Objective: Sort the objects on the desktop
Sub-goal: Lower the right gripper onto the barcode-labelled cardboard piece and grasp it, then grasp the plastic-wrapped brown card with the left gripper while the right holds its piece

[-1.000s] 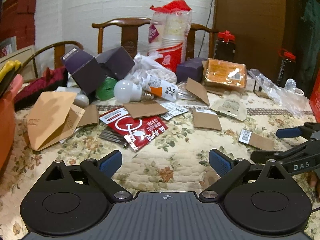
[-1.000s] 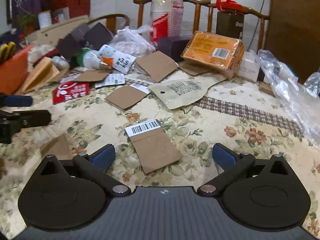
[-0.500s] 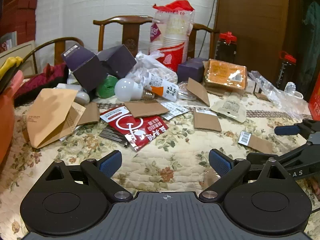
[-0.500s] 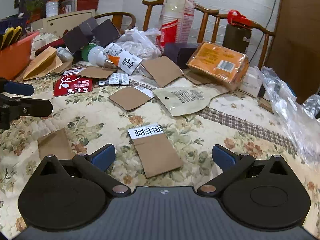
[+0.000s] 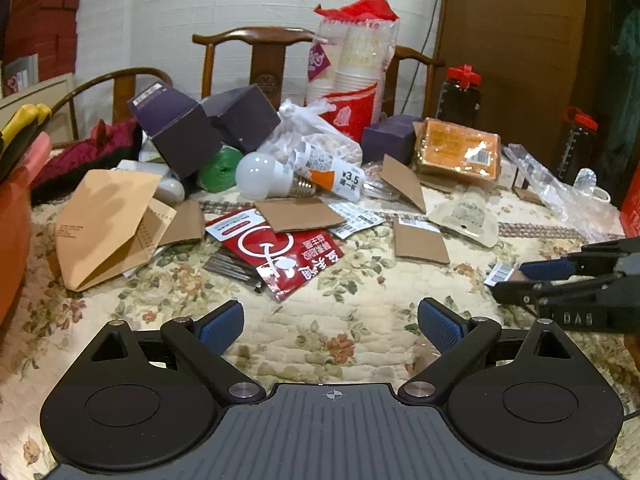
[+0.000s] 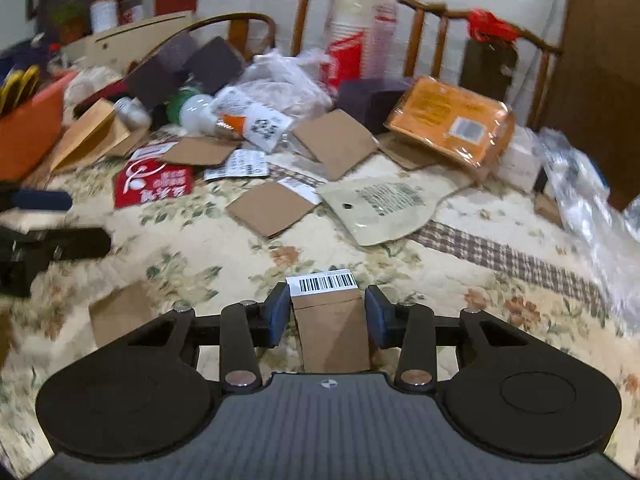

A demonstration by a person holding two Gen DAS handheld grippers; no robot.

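A small brown packet with a barcode label (image 6: 329,316) lies on the floral tablecloth (image 6: 400,256) between the fingers of my right gripper (image 6: 327,316). The jaws have narrowed around it, with a thin gap at each side. In the left wrist view the right gripper (image 5: 516,280) hovers over that packet's barcode end (image 5: 498,273) at the right. My left gripper (image 5: 331,320) is open and empty above bare cloth, near a red printed packet (image 5: 280,252).
Clutter fills the table's far half: brown cardboard pieces (image 6: 272,206), a beige pouch (image 6: 382,208), an orange wrapped pack (image 6: 452,124), a light bulb (image 5: 260,174), purple boxes (image 5: 176,132), a tall bag of paper cups (image 5: 352,72). An orange bin (image 6: 28,132) stands at left. Chairs stand behind.
My right gripper has moved forward and down over the barcode packet and its jaws have narrowed around it. The left gripper has barely moved and stays open.
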